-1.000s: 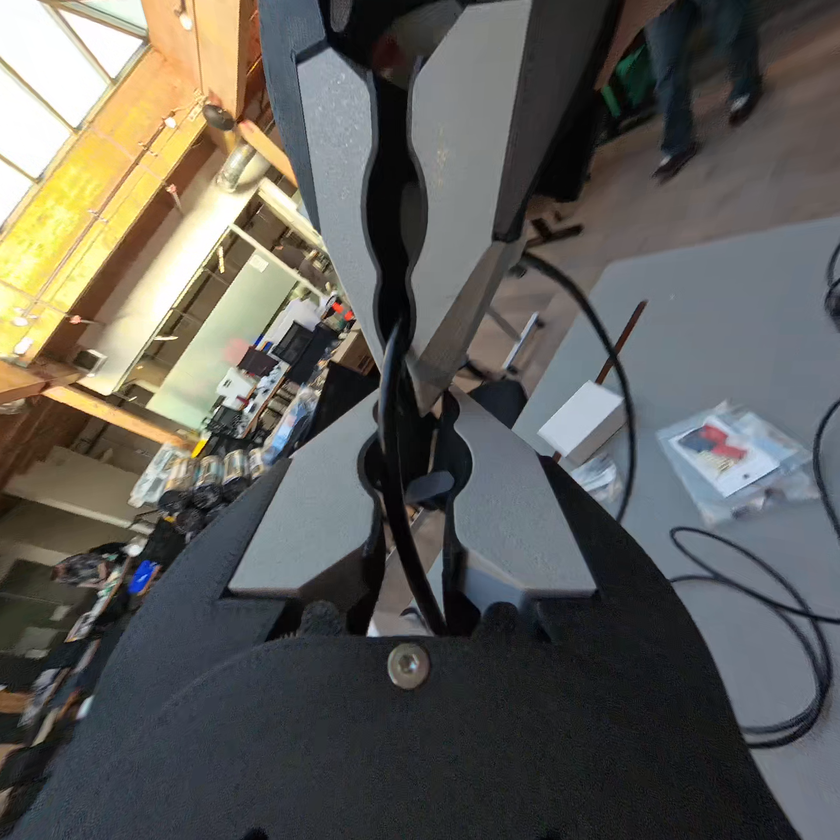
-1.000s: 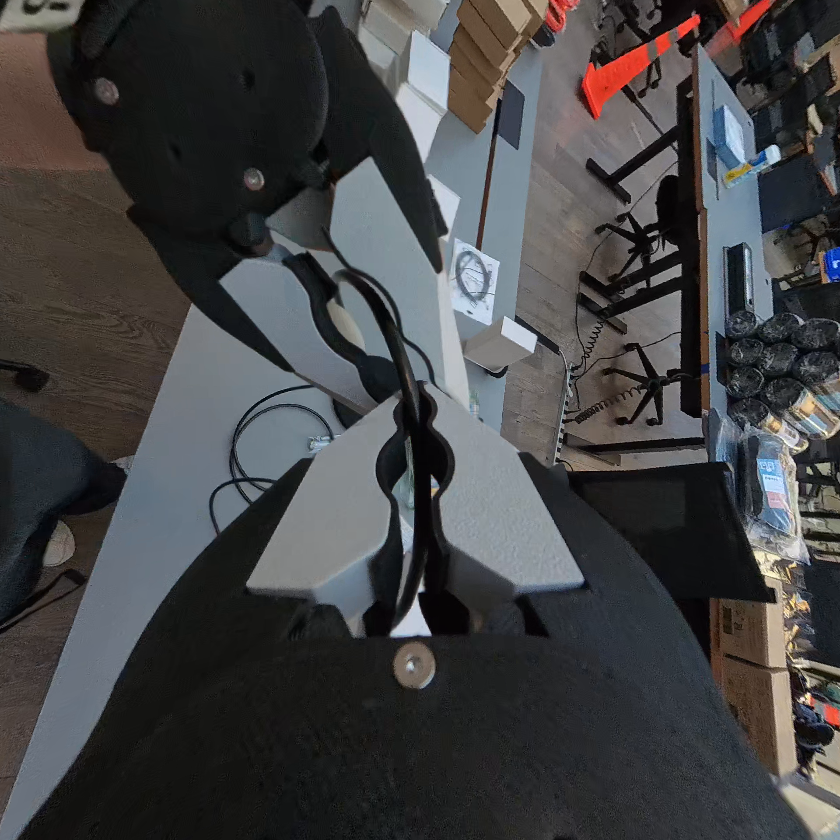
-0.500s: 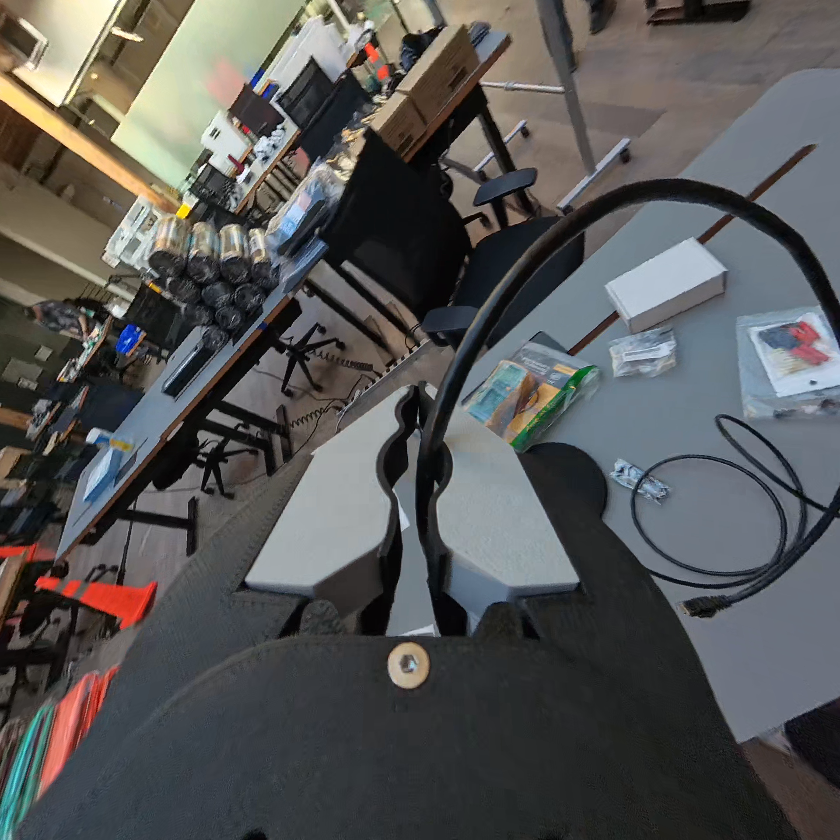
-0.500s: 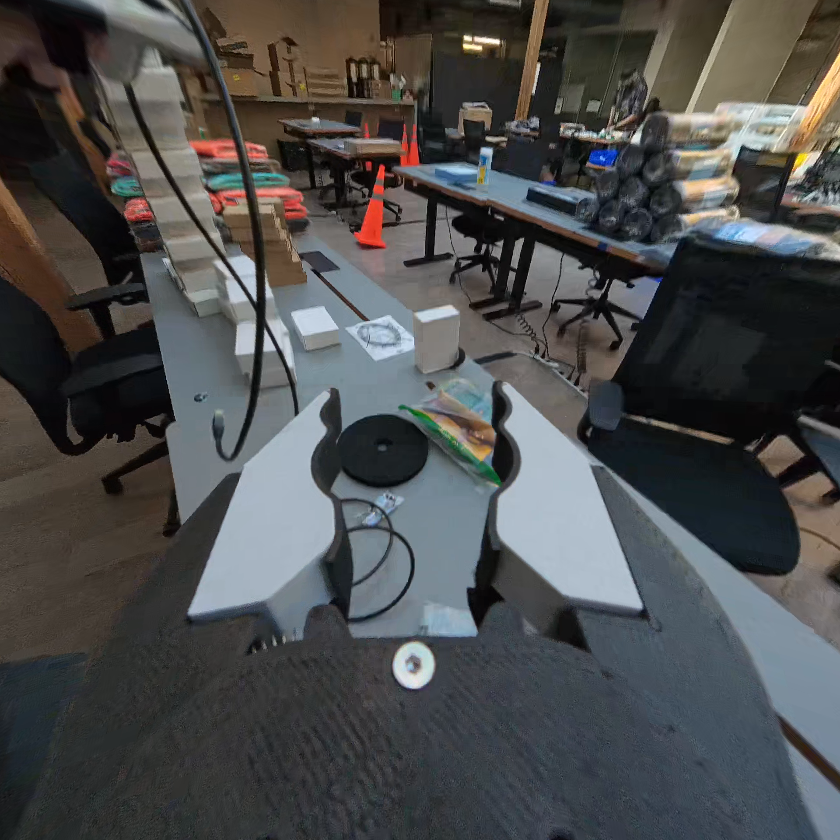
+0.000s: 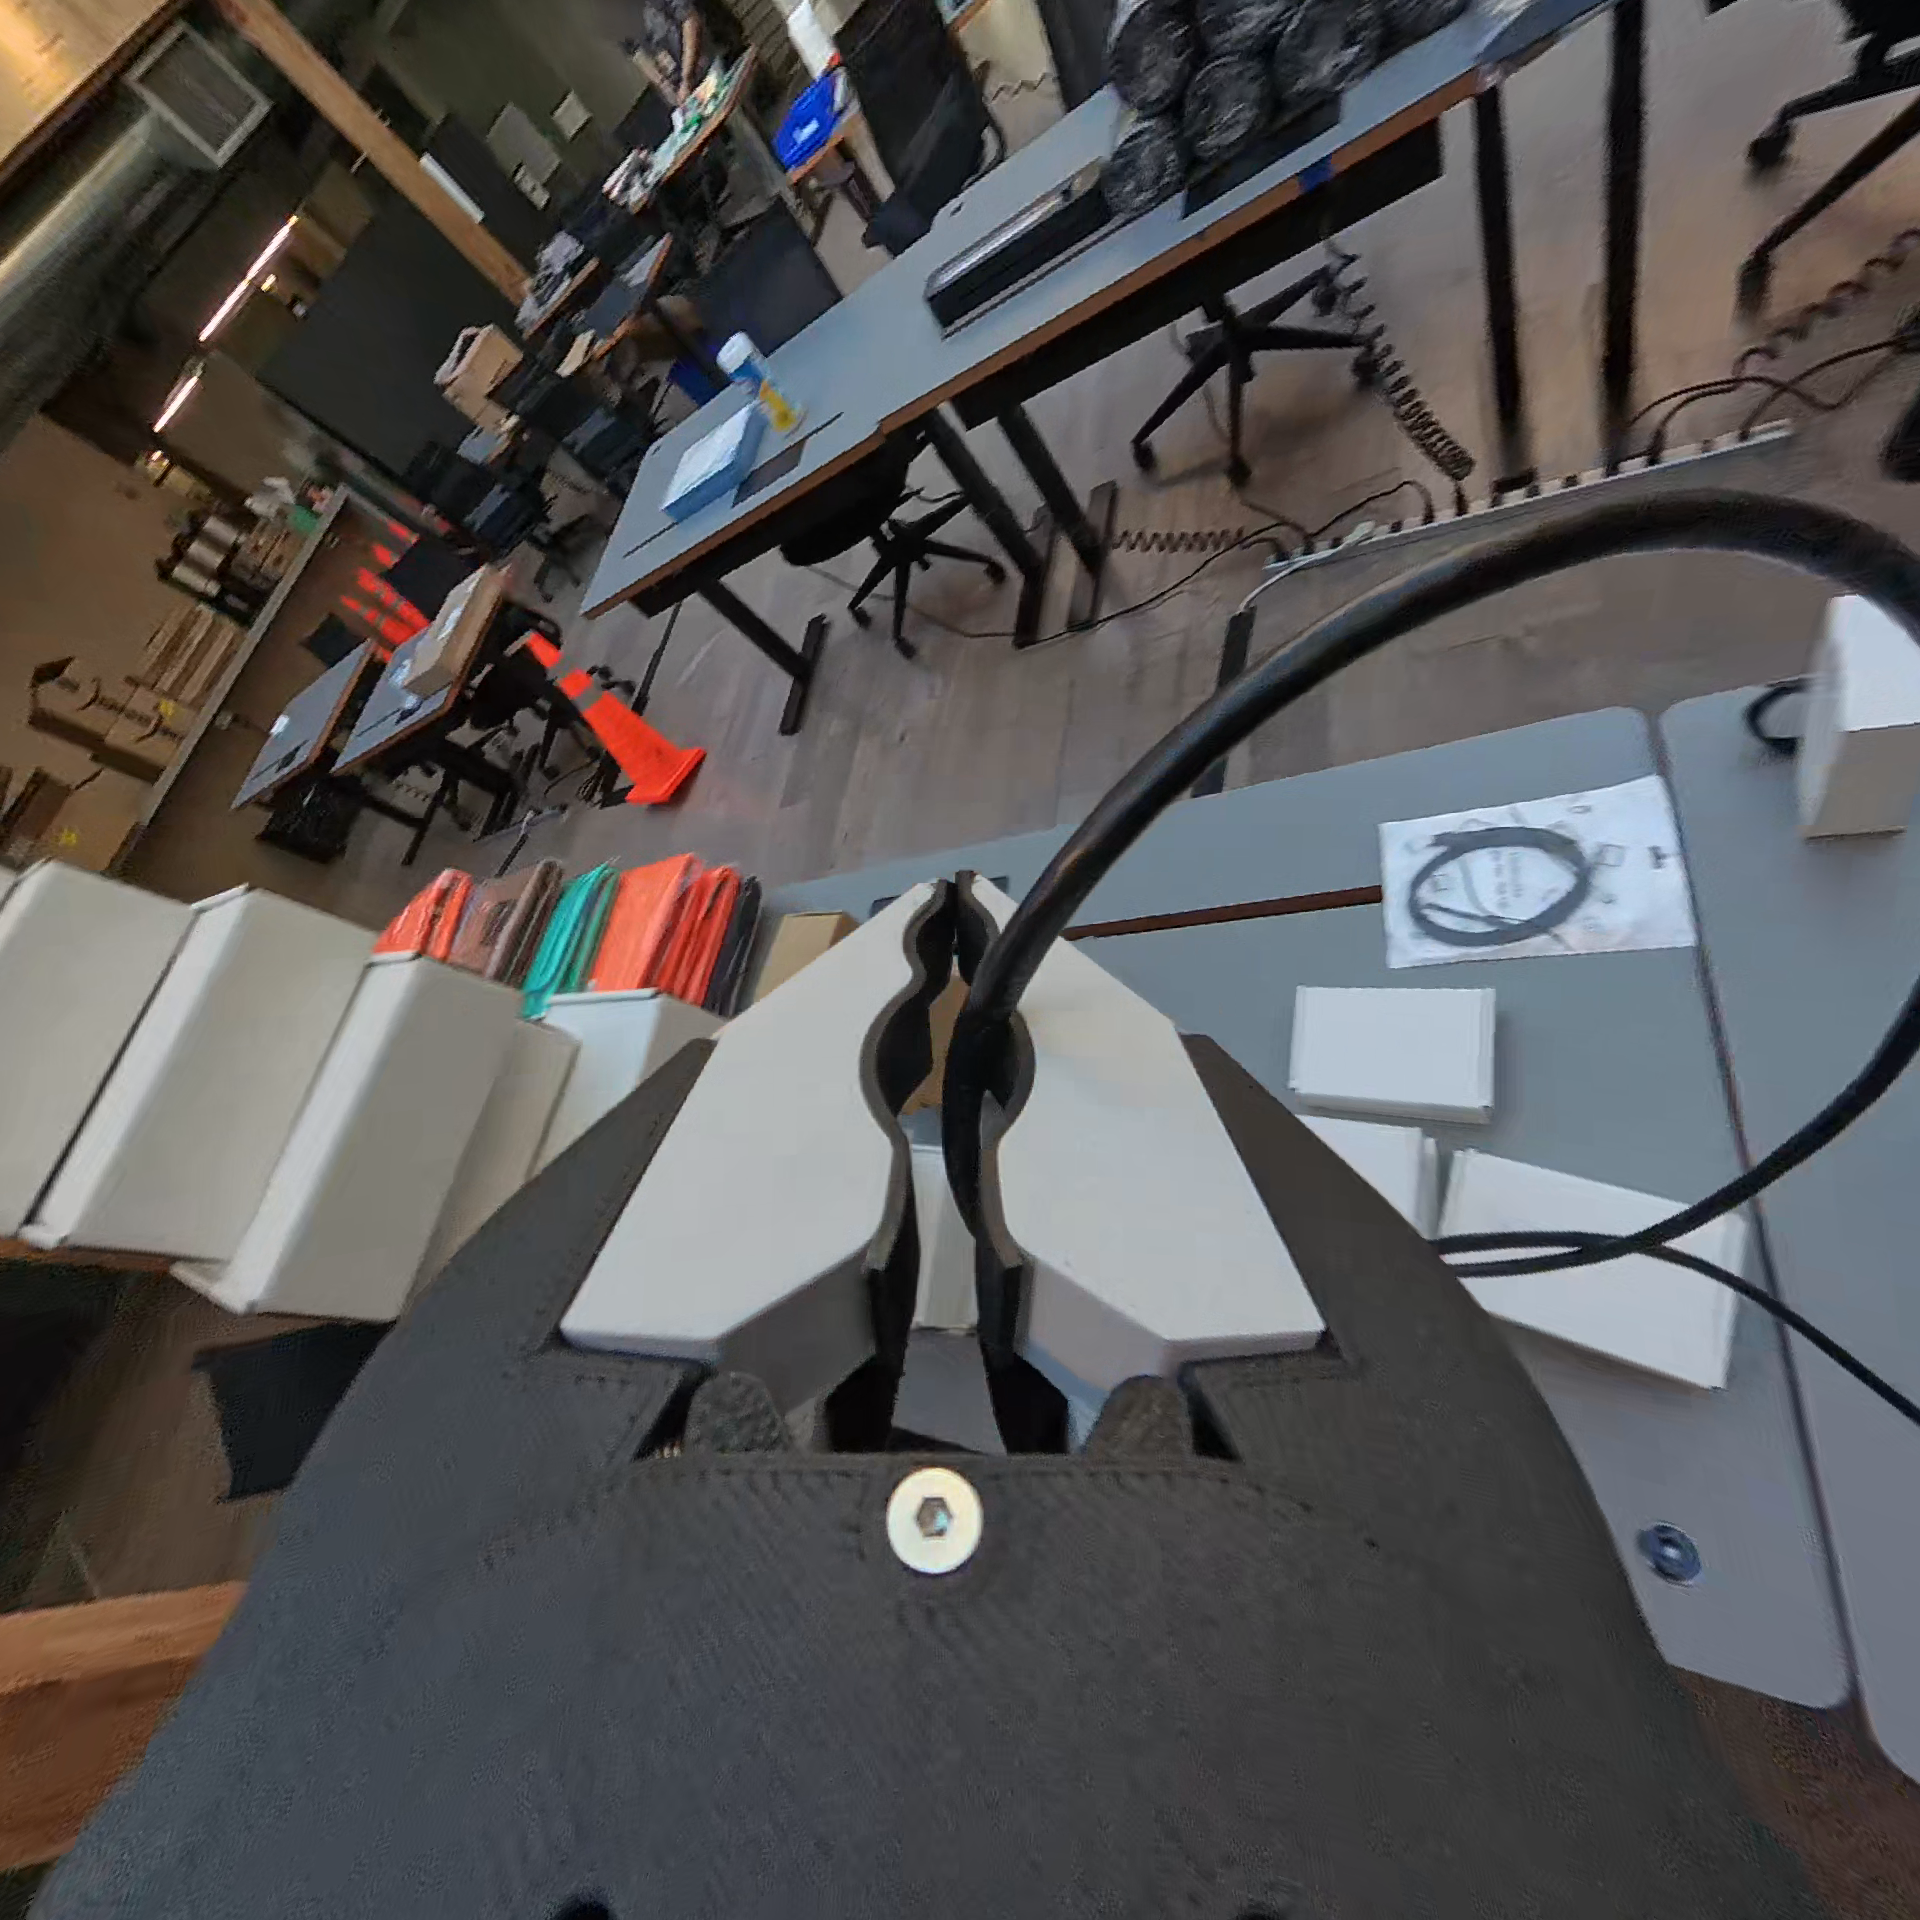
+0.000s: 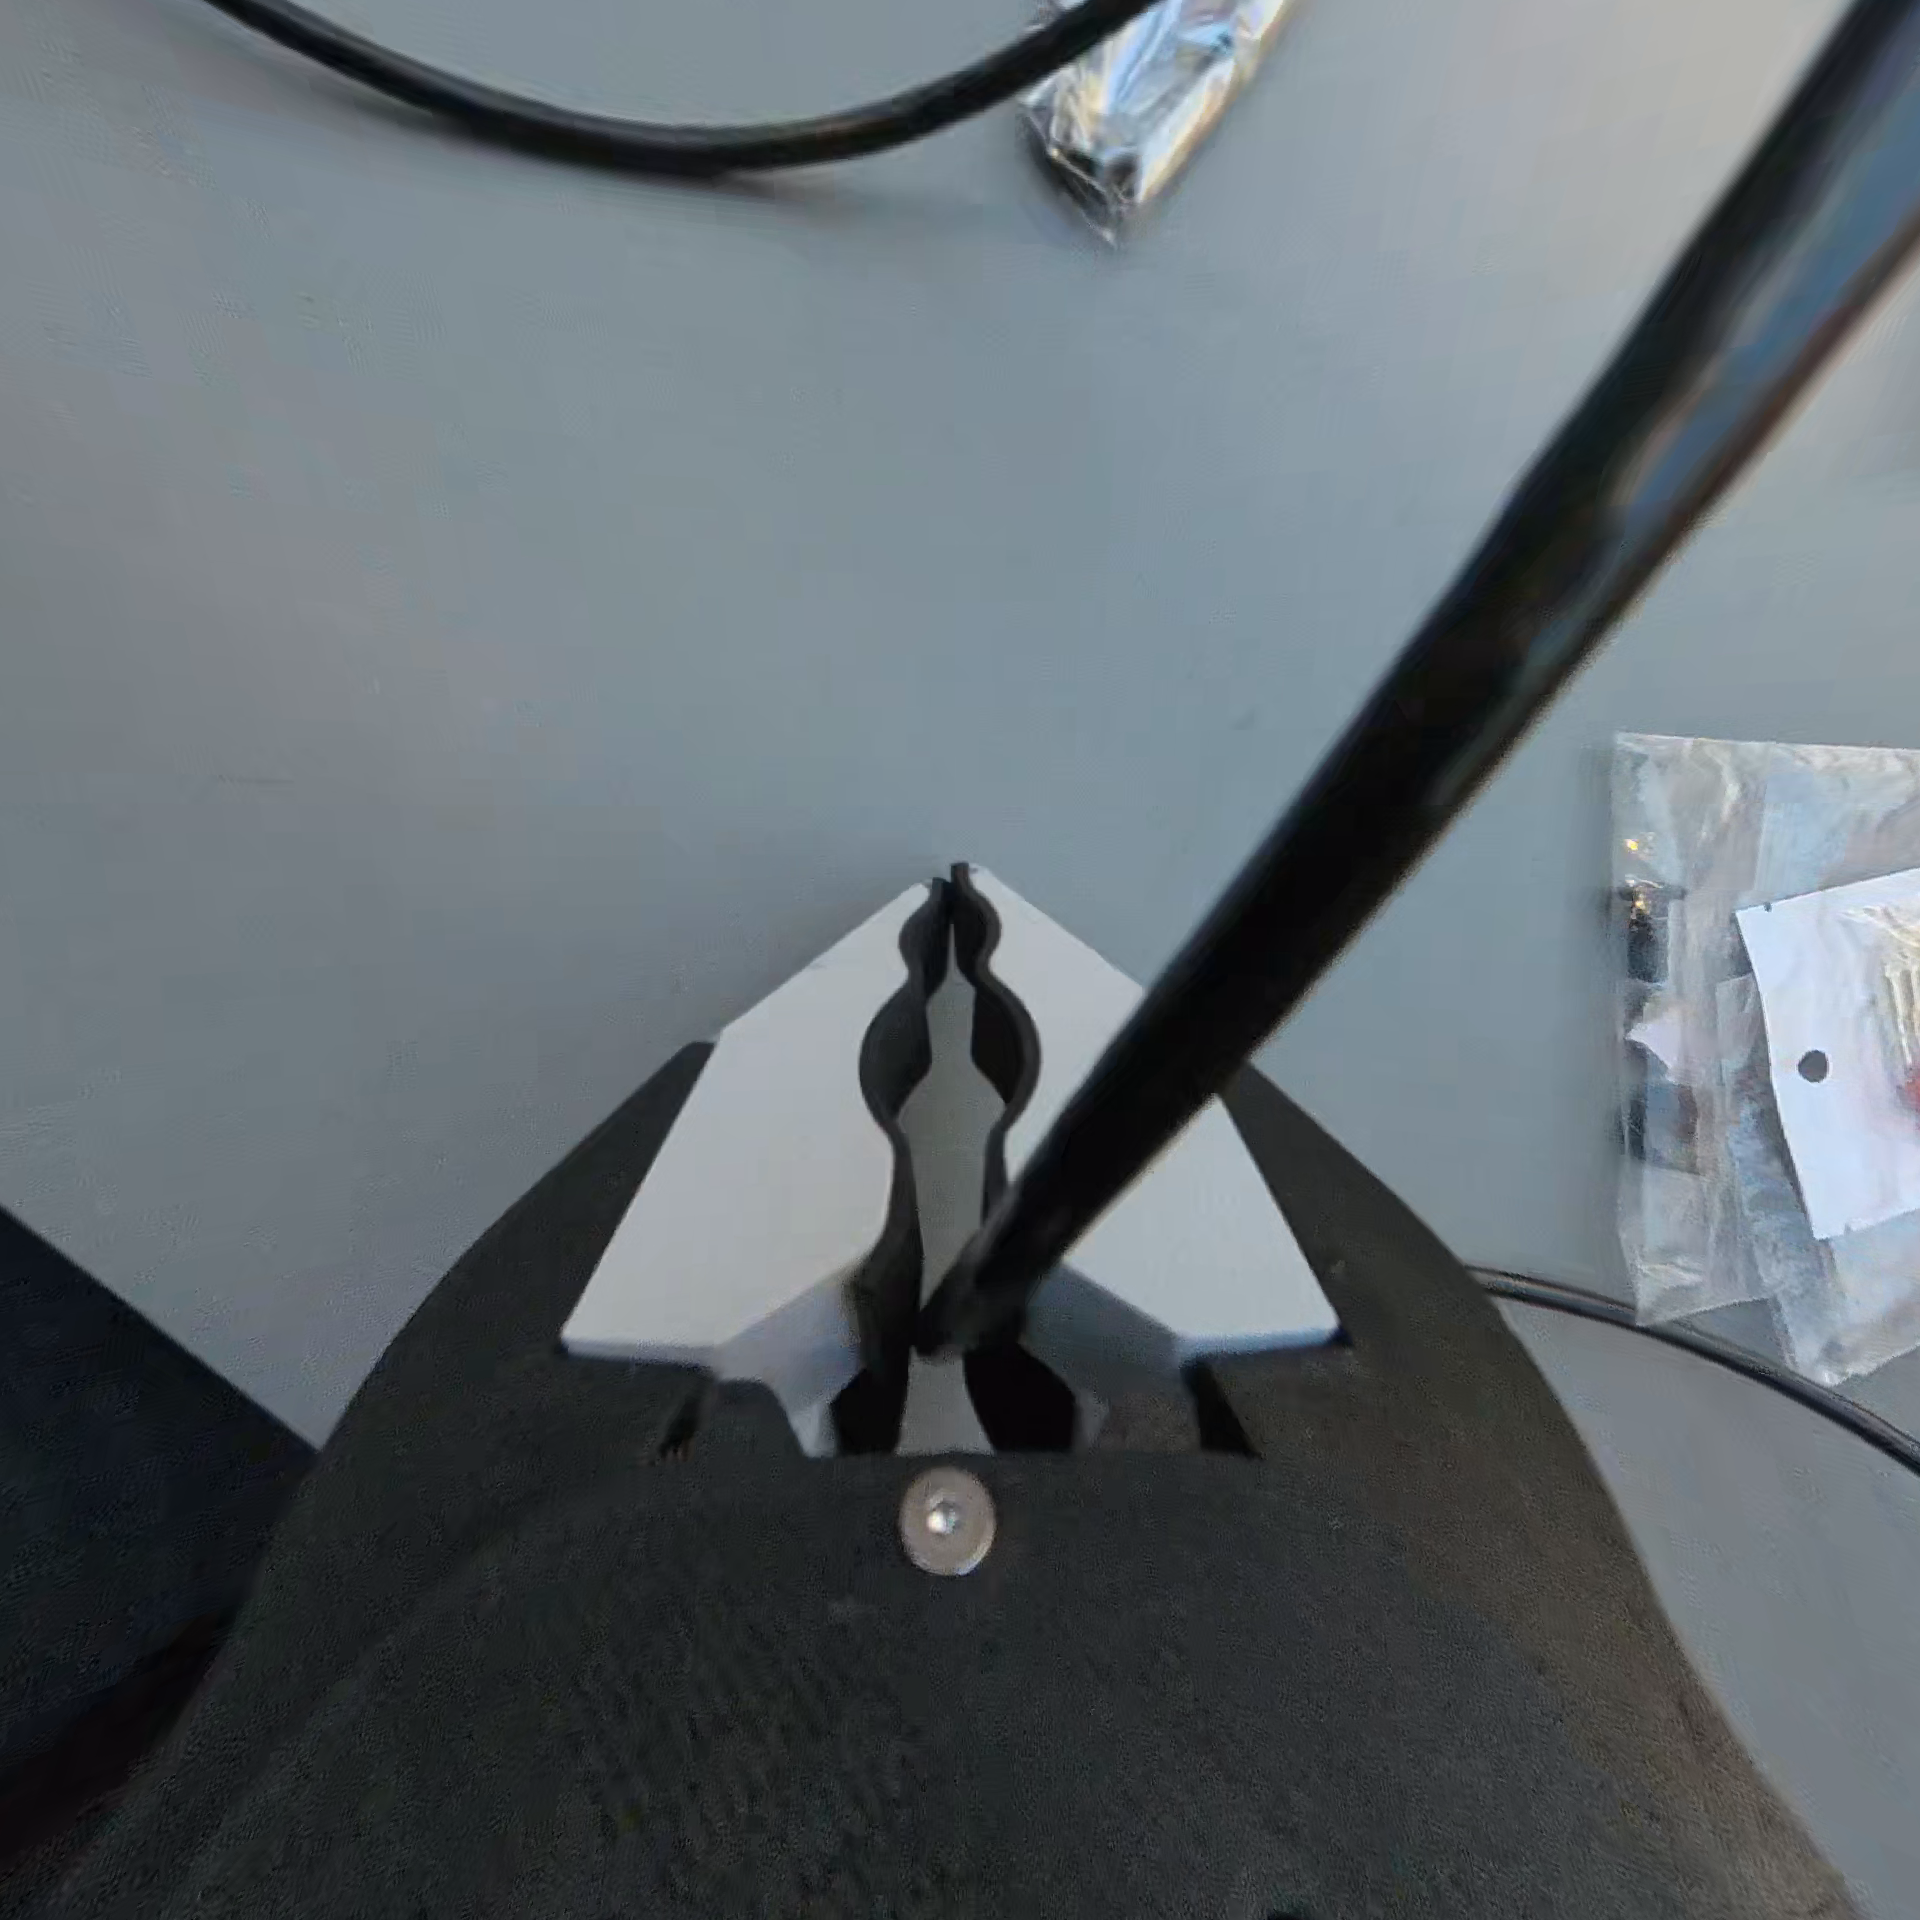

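My left gripper [image 5: 956, 885] is shut on a black cable [image 5: 1174, 758]. The cable leaves the jaws, arcs up and to the right, then drops back to the grey table [image 5: 1226, 997]. My right gripper [image 6: 951, 883] points down at the grey table [image 6: 520, 540], its tips touching. The black cable [image 6: 1455, 727] runs slanted from the upper right, over the right finger, and into the rear of its jaws, where it is pinched. Another stretch of cable [image 6: 675, 145] lies on the table ahead.
A row of white boxes [image 5: 208, 1049] and coloured pouches [image 5: 623, 925] stand left. Flat white boxes [image 5: 1392, 1049] and a bagged cable coil [image 5: 1527, 883] lie right. In the right wrist view a small clear packet [image 6: 1143, 104] and a clear bag [image 6: 1787, 1091] lie on the table. Some 100 cm of space lies between my two pairs of fingers. The small clear packet [image 6: 1143, 104] lies around 15 cm away from my right fingertips.
My right gripper was open and level over the table; it now points down and has shut on the cable. My left gripper kept its hold and swung left towards the white boxes.
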The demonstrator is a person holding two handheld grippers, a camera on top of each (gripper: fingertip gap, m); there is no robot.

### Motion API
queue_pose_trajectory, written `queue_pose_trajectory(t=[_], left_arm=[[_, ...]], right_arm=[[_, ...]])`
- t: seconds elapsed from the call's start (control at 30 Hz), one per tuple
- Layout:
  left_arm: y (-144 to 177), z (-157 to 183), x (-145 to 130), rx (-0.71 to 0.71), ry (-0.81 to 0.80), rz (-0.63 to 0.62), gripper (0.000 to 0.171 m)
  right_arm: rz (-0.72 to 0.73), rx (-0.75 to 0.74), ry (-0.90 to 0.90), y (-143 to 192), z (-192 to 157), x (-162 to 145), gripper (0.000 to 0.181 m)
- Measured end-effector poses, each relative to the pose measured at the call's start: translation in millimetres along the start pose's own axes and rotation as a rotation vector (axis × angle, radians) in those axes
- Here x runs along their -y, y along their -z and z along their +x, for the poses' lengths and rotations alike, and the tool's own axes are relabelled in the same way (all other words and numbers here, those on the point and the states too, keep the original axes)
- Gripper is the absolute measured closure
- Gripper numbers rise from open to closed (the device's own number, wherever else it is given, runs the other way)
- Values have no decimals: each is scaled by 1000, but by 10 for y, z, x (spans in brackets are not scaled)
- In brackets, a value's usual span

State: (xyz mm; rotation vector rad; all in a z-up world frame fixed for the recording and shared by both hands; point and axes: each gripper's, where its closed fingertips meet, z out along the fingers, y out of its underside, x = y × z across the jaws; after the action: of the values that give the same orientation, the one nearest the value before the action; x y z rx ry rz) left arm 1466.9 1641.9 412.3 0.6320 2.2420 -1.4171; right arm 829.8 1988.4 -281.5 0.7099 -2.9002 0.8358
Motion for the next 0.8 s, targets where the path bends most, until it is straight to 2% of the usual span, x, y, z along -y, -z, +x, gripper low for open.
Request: queue_pose_trajectory(t=[0.17,0.3,0.4,0.53,0.67,0.8], left_arm=[[-298,-1495,-259,140,98,-88,171],[-503,-2080,-353,96,269,-88,171],[-683,-2064,-365,2,352,-44,171],[-853,-1851,-638,-26,268,-114,171],[-742,-1665,-866,-21,216,-162,171],[-544,-1694,-1401,55,150,-348,171]], right_arm=[[-16,-49,-302,172,310,-115,181],[-71,-46,-352,230,366,-213,179],[-103,-10,-447,223,280,-200,166],[-119,79,-516,217,91,-115,155],[-98,156,-537,159,93,13,145],[-55,187,-569,98,114,124,131]])
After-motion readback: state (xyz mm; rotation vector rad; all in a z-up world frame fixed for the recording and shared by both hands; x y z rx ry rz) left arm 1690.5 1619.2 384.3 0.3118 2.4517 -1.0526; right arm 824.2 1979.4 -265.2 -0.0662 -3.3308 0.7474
